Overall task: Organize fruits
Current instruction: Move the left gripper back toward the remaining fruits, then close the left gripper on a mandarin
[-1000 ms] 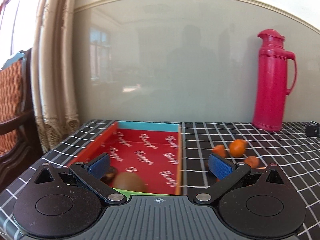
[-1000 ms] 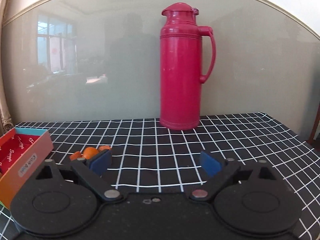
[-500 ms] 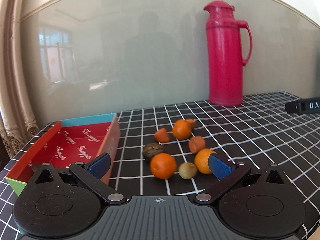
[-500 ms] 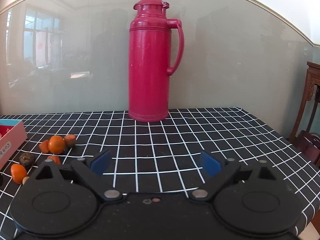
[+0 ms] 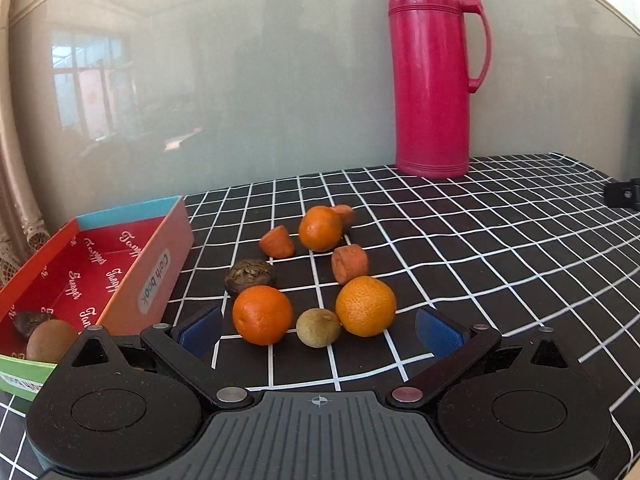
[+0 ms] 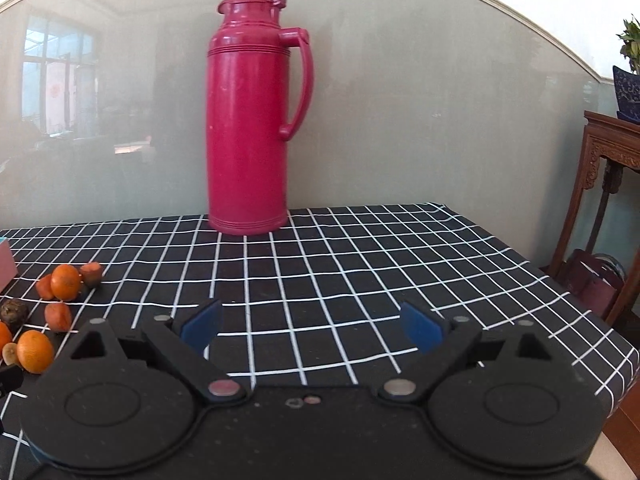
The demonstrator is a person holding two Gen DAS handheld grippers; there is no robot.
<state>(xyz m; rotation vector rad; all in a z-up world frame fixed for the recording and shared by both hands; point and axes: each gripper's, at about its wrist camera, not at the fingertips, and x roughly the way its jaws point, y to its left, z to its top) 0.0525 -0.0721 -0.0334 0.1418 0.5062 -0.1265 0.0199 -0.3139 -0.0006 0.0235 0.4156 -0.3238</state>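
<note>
Your left tongs (image 5: 318, 330) show blue pads on black linkage arms, silver pivot screws, two round black discs and a ribbed grey housing marked with a small crosshair. Your right tongs (image 6: 310, 326) match, with a smooth black body.

A tall pink thermos (image 6: 250, 120) stands upright at the table's (image 6: 360, 264) back edge, against a grey wall panel, handle to the right. Past the table's right edge stands a carved wooden stand (image 6: 608, 168) bearing a blue pot (image 6: 628, 92).
</note>
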